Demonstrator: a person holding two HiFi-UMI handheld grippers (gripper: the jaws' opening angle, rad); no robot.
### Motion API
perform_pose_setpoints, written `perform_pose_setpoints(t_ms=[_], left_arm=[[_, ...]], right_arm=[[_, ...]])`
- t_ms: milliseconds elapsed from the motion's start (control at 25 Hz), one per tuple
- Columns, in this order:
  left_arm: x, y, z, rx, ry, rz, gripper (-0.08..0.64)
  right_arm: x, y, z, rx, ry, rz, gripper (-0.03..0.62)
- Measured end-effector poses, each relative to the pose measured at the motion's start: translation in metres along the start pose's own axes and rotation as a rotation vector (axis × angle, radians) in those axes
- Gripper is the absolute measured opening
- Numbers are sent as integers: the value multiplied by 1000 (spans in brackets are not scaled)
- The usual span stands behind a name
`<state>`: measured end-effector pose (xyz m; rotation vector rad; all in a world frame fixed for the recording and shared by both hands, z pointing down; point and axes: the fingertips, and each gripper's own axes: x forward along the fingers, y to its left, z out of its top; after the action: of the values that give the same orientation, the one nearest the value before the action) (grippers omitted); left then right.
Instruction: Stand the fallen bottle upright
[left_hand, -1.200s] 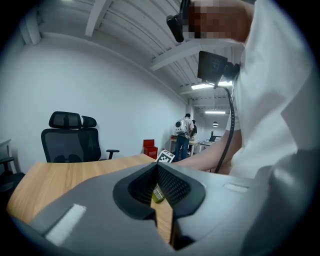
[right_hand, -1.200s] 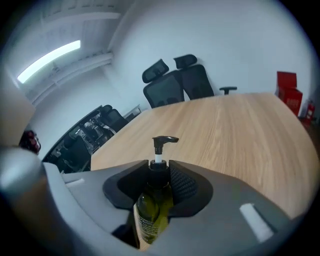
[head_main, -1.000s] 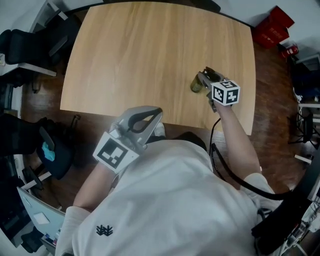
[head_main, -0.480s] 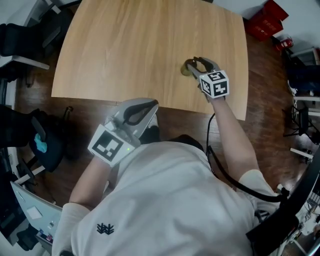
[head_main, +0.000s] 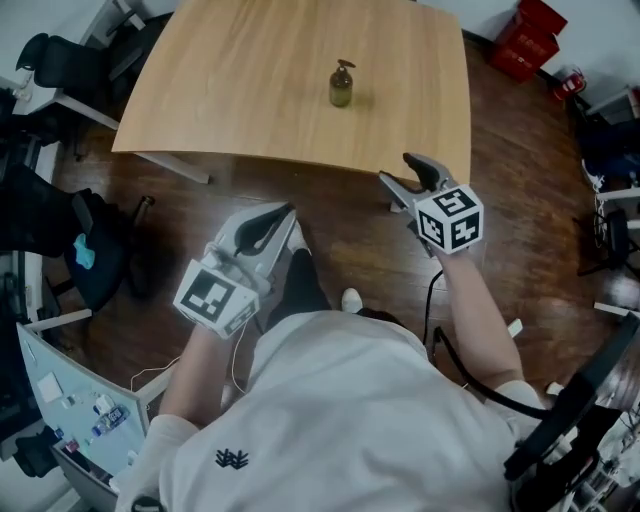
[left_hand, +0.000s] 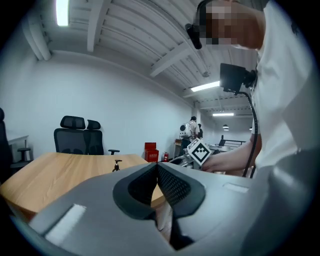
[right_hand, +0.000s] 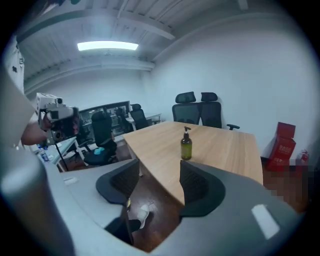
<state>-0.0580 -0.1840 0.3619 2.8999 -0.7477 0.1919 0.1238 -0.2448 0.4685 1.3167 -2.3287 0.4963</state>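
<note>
The olive-green pump bottle (head_main: 341, 85) stands upright by itself on the wooden table (head_main: 230, 90), near its front edge. It also shows in the right gripper view, as the bottle (right_hand: 186, 145) on the table (right_hand: 225, 147), and small in the left gripper view (left_hand: 116, 165). My right gripper (head_main: 399, 170) hangs over the floor in front of the table, well clear of the bottle. Its jaws (right_hand: 159, 172) are opening, with nothing between them. My left gripper (head_main: 283, 212) is low at the left, over the floor, its pads pressed together (left_hand: 156, 166) and empty.
Black office chairs (right_hand: 195, 112) stand beyond the table, and another chair with a blue object (head_main: 85, 250) sits at the left. Red boxes (head_main: 527, 40) lie on the dark wood floor at the far right. The person's shoe (head_main: 351, 298) is below the table edge.
The right gripper opened, let go of the bottle and drew back off the table. The bottle now stands alone. Both grippers and the view pulled away from the table.
</note>
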Motion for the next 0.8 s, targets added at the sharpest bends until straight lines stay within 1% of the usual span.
perform_pose_setpoints(t_ms=[40, 120, 240, 400, 520, 640, 800], left_arm=[[-8, -14, -1, -10, 0, 10, 0], [-23, -41, 0, -2, 6, 14, 0], [-48, -69, 0, 11, 11, 4, 0], [-83, -92, -7, 34, 10, -31, 0], [-104, -112, -11, 57, -5, -80, 0], [-127, -133, -13, 70, -23, -135, 0], [-176, -163, -28, 75, -8, -191, 0]], right_arm=[[-17, 17, -5, -4, 0, 25, 250], [-51, 46, -11, -19, -8, 58, 250], [-97, 79, -18, -27, -30, 71, 264], [-135, 121, -24, 1, -100, 43, 265], [-165, 152, -27, 5, -151, 5, 265], [-195, 190, -27, -13, -175, -31, 265], [-223, 255, -37, -14, -191, -49, 265]])
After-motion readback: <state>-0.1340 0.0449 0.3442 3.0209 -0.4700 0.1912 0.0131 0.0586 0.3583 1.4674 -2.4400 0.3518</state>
